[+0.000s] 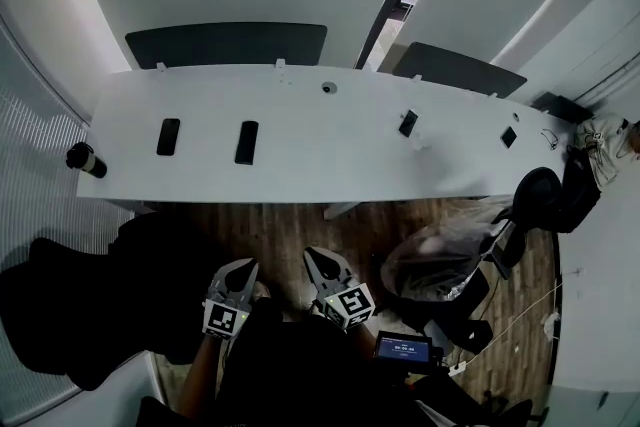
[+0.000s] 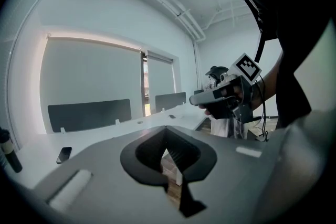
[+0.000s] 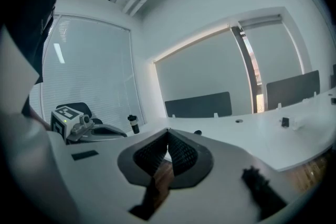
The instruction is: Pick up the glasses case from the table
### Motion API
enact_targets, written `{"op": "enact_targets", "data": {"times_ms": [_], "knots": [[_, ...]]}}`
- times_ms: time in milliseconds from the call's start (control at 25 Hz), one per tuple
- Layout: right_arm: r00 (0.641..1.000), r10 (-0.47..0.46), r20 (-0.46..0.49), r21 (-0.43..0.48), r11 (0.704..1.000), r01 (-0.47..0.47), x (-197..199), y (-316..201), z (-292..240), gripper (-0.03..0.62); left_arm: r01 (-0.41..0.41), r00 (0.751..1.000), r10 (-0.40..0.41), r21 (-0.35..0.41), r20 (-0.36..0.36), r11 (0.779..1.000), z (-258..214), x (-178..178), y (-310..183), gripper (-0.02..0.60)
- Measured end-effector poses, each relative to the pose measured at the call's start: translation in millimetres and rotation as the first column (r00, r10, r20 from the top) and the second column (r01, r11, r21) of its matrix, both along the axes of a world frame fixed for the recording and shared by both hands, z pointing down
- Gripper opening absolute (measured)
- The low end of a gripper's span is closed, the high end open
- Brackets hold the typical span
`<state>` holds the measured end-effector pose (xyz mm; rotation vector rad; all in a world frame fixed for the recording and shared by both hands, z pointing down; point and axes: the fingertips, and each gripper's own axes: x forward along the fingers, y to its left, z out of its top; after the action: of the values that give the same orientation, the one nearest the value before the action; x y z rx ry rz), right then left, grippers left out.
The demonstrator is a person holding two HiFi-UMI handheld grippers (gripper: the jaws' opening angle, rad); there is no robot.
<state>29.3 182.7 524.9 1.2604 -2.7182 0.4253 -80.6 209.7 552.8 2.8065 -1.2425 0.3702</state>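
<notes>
On the long white table (image 1: pixel 300 170), left of its middle, lies a black oblong glasses case (image 1: pixel 246 142). Both grippers are held low over the wooden floor, well short of the table's near edge. My left gripper (image 1: pixel 245 268) is shut with nothing in it, and its jaws (image 2: pixel 167 132) meet tip to tip in its own view. My right gripper (image 1: pixel 318 260) is beside it, also shut and empty (image 3: pixel 168 134). A small dark shape (image 3: pixel 197 132) just past the right jaws may be the case.
A flat black phone (image 1: pixel 168 136) lies left of the case. A dark bottle (image 1: pixel 85 159) stands at the table's left end. Small dark items (image 1: pixel 408 123) sit to the right. Black chairs (image 1: pixel 60 305) are on the left, and a clear bag (image 1: pixel 440 255) and another chair on the right.
</notes>
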Motion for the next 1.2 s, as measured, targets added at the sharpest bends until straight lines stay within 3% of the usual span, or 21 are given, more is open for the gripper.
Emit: {"op": "enact_targets", "data": {"times_ms": [120,360,480,720,960,1040,1200], "knots": [[1.0,-0.015,-0.023,-0.02,1.0,0.014,-25,-1,1,0.006,0.007,1.0,-0.007,-0.025,-0.029,1.0,6,-22,0,0.008],[0.996,-0.067,-0.06,-0.045,0.997,0.064,-75,-9,16,0.006,0.025,0.999,-0.025,-0.005,-0.048,1.0,11,-71,-7,0.006],[0.993,-0.103,-0.057,-0.041,0.994,0.1,-91,-9,19,0.006,0.062,0.996,-0.065,-0.041,-0.054,0.997,11,-87,-9,0.008],[0.987,-0.147,-0.071,-0.026,0.989,0.145,-106,-17,19,0.006,0.083,0.996,-0.084,-0.033,-0.037,0.996,20,-96,-13,0.008],[0.982,-0.179,-0.052,-0.033,0.984,0.178,-102,-40,27,0.006,0.139,0.99,-0.14,-0.085,-0.003,0.987,49,-95,-36,0.008],[0.98,-0.192,-0.043,-0.032,0.981,0.191,-98,-53,30,0.006,0.209,0.977,-0.214,-0.138,-0.023,0.968,67,-98,-53,0.008],[0.977,-0.211,-0.027,-0.032,0.977,0.211,-83,-83,31,0.006,0.388,0.913,-0.407,-0.244,-0.03,0.889,91,-99,-95,0.008]]}}
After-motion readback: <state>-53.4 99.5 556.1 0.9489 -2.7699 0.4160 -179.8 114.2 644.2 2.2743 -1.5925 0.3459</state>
